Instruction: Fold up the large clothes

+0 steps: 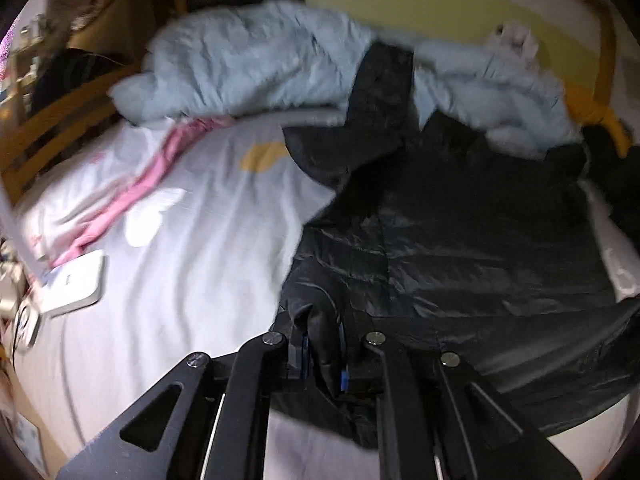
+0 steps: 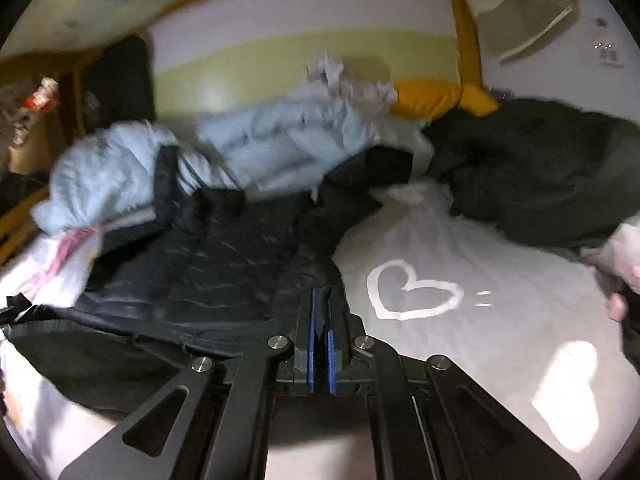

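On the white bed sheet point(image 1: 180, 280) lies a black puffer jacket point(image 1: 460, 248), spread beside a pale blue duvet point(image 1: 248, 60). Both left gripper point(image 1: 322, 344) and right gripper point(image 2: 320, 332) have their fingers pinching the jacket's near hem. This looks like the first fold; next, carry the hem evenly toward the collar.

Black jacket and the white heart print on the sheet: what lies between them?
Nothing: in the right wrist view, bare white sheet runs from the black jacket edge to the heart print.

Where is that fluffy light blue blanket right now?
The light blue blanket lies bunched at the far end of the bed, by the wall, behind the black jacket.
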The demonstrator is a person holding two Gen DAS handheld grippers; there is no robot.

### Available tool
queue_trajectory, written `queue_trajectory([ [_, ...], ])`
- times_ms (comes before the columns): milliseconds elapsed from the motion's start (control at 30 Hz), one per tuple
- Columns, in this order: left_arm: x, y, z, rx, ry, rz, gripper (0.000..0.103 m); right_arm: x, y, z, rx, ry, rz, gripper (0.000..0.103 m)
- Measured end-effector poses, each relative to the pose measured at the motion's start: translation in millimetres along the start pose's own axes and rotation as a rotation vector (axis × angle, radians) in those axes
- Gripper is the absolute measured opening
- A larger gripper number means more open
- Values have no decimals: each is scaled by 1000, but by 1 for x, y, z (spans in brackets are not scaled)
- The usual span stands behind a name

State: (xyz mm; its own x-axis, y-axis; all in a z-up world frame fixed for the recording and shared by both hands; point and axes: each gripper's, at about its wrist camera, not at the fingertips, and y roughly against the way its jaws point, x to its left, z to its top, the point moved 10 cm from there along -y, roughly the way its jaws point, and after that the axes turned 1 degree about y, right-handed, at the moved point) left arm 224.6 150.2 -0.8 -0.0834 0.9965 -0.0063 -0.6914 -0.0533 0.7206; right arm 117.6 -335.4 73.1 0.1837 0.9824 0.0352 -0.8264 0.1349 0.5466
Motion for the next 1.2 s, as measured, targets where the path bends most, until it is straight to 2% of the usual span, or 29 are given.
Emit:
queue_trajectory([
  [67,-3,-29,-3,55,-21,19,10,2,-45,-9,69,21,-23,5],
  [200,-8,-66,-24,103,-50,45,14,0,-94,-46,180,49,-41,5],
  [333,-12,-69,-24,70,-75,52,18,-4,-109,-60,219,41,-21,5],
  [367,-11,-66,-22,48,-80,58,22,-4,-108,-62,216,42,-19,5],
  [433,-7,-55,-15,-8,-95,98,44,-5,-108,-61,204,43,-19,5],
  [467,-4,-50,-13,-36,-103,134,65,-6,-106,-59,189,38,-20,5],
  [500,1,-42,-10,-63,-114,184,74,-7,-102,-57,176,31,-18,5],
  [567,6,-31,-5,-100,-120,210,74,-9,-94,-52,152,14,-8,8],
  [600,7,-24,-4,-112,-113,197,76,-9,-88,-50,143,8,-1,11],
  [700,2,4,3,-178,-66,100,80,-9,-66,-40,89,13,-8,31],
  [767,-6,26,8,-237,-54,39,83,-7,-47,-30,28,24,-23,70],
  [833,-19,48,11,-315,-66,-2,87,-4,-28,-18,-42,26,-23,83],
  [900,-31,64,11,-376,-101,8,91,7,-9,-9,-97,29,13,85],
  [933,-40,67,12,-387,-131,-9,91,12,-6,-7,-102,32,33,85],
  [1000,-69,68,2,-372,-223,-95,91,29,-2,-9,-92,47,98,86],
  [1100,-114,61,-24,-304,-339,-218,91,66,-13,-26,-1,122,207,86],
  [1200,-145,53,-46,-267,-427,-258,91,100,-29,-55,97,247,244,86],
])
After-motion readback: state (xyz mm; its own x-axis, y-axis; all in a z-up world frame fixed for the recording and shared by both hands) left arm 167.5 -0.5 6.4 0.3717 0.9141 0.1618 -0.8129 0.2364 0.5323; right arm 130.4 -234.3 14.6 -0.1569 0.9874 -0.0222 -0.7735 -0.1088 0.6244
